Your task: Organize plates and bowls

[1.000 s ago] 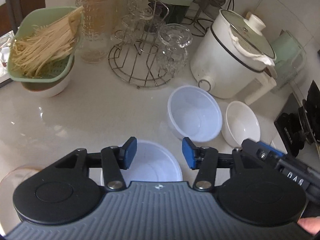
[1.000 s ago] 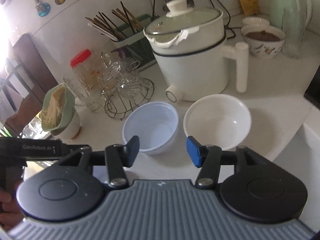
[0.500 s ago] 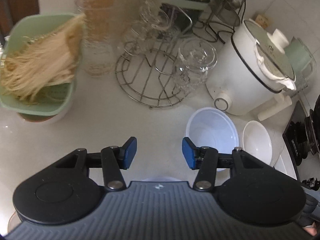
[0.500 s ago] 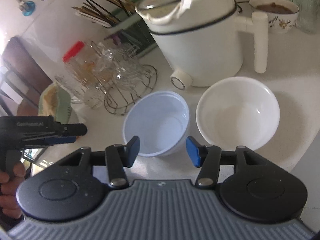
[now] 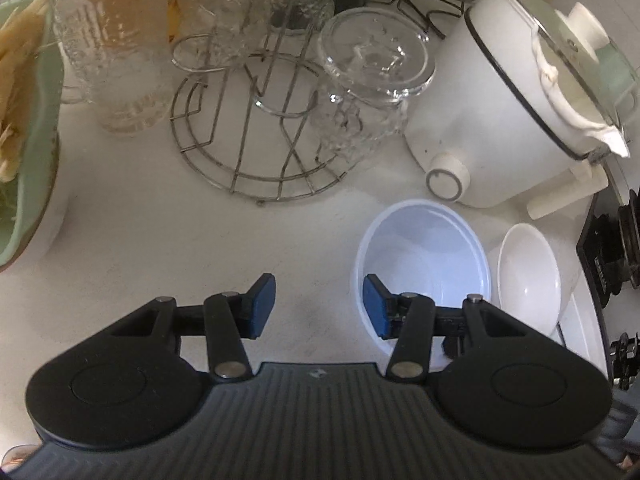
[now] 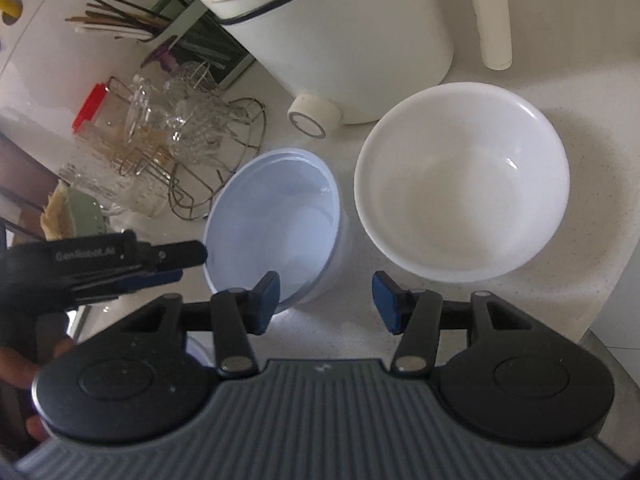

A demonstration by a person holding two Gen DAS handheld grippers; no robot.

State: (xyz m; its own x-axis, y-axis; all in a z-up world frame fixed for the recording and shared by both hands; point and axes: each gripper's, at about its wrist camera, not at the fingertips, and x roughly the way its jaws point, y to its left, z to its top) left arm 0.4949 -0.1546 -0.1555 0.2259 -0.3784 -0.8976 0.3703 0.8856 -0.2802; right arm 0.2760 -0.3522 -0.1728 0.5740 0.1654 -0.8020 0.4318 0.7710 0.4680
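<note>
While both pairs of fingers stand partly apart with nothing between them, the scene ahead of them has shifted. Between the left gripper's (image 5: 315,306) blue pads lies bare surface (image 5: 160,232); a second ago a white bowl sat right under them, and it is now out of that view. Its right finger (image 5: 376,312) now overlaps the near rim of the bluish bowl (image 5: 424,256), which has drawn much closer, but no pad presses on it. Just right of that sits the white bowl (image 5: 528,276), and beyond both the white cooker (image 5: 500,120). Past the left finger stand the wire rack (image 5: 256,152) with upturned glasses and, far left, the green basket (image 5: 24,184).

From the right gripper (image 6: 325,302) the same closing-in shows: its left finger (image 6: 267,298) overlaps the bluish bowl's (image 6: 276,220) near rim, the white bowl (image 6: 464,184) lies just beyond its right finger, and both bowls look larger than a second ago. The left gripper's tip (image 6: 176,254) reaches in at the bluish bowl's left rim.

Both hands seem to be converging on this pair, probably to nest one bowl in the other; no grip is made yet.
</note>
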